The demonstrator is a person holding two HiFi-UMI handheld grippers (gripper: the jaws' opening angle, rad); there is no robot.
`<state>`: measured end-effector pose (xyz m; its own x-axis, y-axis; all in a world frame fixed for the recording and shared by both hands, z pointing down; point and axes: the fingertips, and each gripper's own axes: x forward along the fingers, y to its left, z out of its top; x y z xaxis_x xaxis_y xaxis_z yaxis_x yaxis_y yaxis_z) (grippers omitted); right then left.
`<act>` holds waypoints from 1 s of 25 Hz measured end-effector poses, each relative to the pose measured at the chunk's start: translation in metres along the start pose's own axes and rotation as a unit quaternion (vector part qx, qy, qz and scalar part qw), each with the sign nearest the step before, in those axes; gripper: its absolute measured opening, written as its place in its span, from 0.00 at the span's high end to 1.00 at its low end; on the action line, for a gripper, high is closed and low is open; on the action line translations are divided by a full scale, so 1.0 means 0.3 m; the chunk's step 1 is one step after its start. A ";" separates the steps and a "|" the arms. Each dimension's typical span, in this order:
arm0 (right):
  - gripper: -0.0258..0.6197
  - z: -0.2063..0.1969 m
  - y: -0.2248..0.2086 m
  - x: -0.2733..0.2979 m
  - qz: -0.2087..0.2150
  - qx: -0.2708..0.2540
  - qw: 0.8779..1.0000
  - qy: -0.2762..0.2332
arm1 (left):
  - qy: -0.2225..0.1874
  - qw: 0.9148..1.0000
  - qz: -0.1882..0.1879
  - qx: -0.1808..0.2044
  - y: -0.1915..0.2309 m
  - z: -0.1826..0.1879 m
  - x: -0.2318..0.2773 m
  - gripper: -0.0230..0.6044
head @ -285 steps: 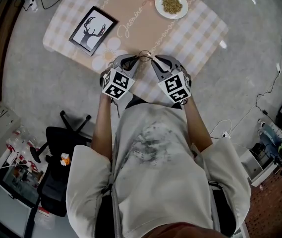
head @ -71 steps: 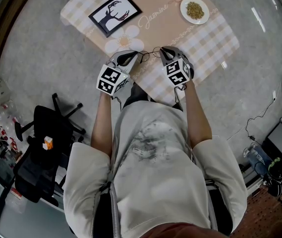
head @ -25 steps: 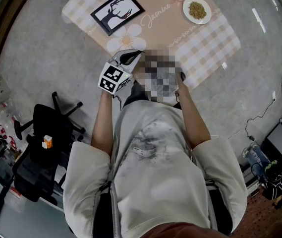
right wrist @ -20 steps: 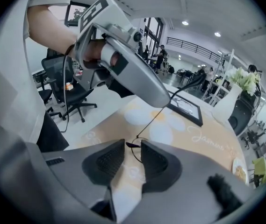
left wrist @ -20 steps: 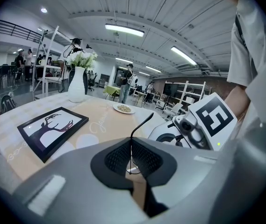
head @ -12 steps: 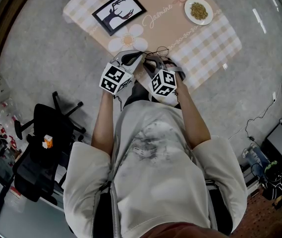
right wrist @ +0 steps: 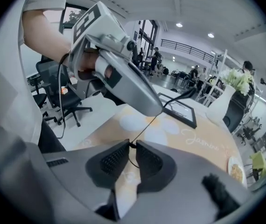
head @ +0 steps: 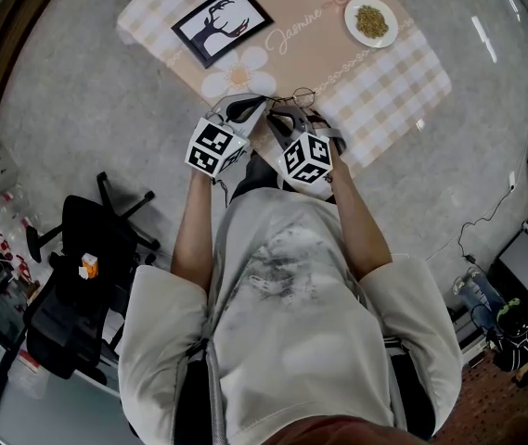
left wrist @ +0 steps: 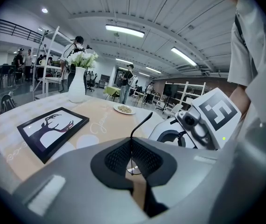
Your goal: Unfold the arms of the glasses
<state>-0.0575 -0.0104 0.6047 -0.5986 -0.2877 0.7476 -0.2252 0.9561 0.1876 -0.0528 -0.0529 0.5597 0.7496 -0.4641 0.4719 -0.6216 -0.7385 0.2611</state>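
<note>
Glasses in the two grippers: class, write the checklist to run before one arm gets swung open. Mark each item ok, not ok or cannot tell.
1. Left gripper shut on the glasses: ok, its jaws are together on the thin wire.
2. Wire of the glasses between the right gripper jaws: ok.
3. Right pads pressing on that wire: cannot tell; the jaws have just been closing and a narrow slit shows between them.
4. Picture frame and plate away from both grippers: ok.
5. Arms of the glasses already unfolded: cannot tell, the wire is too fine to read.
</note>
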 end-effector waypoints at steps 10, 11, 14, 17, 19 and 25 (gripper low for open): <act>0.90 0.034 -0.039 -0.050 -0.039 0.008 0.999 -0.017 | -0.004 1.000 0.002 0.004 0.007 0.007 0.004 0.94; 0.90 0.035 -0.043 -0.054 -0.043 0.008 0.999 -0.018 | -0.004 1.000 0.002 0.004 0.007 0.007 0.004 0.94; 0.91 0.045 -0.057 -0.071 -0.058 0.012 0.998 -0.020 | -0.006 1.000 0.003 0.002 0.009 0.010 -0.001 0.94; 0.91 0.053 -0.073 -0.089 -0.074 0.015 0.997 -0.021 | -0.007 1.000 0.004 0.001 0.012 0.012 -0.006 0.94; 0.91 0.056 -0.086 -0.101 -0.083 0.017 0.996 -0.021 | -0.007 1.000 0.004 0.001 0.013 0.012 -0.006 0.94; 0.92 0.067 -0.123 -0.141 -0.111 0.022 0.993 -0.027 | -0.005 1.000 0.003 0.005 0.003 0.013 -0.008 0.94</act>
<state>-0.0394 -0.0348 0.5534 -0.5702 -0.4942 0.6562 -0.3889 0.8660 0.3143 -0.0543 -0.0544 0.5557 0.7483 -0.4737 0.4643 -0.6239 -0.7405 0.2501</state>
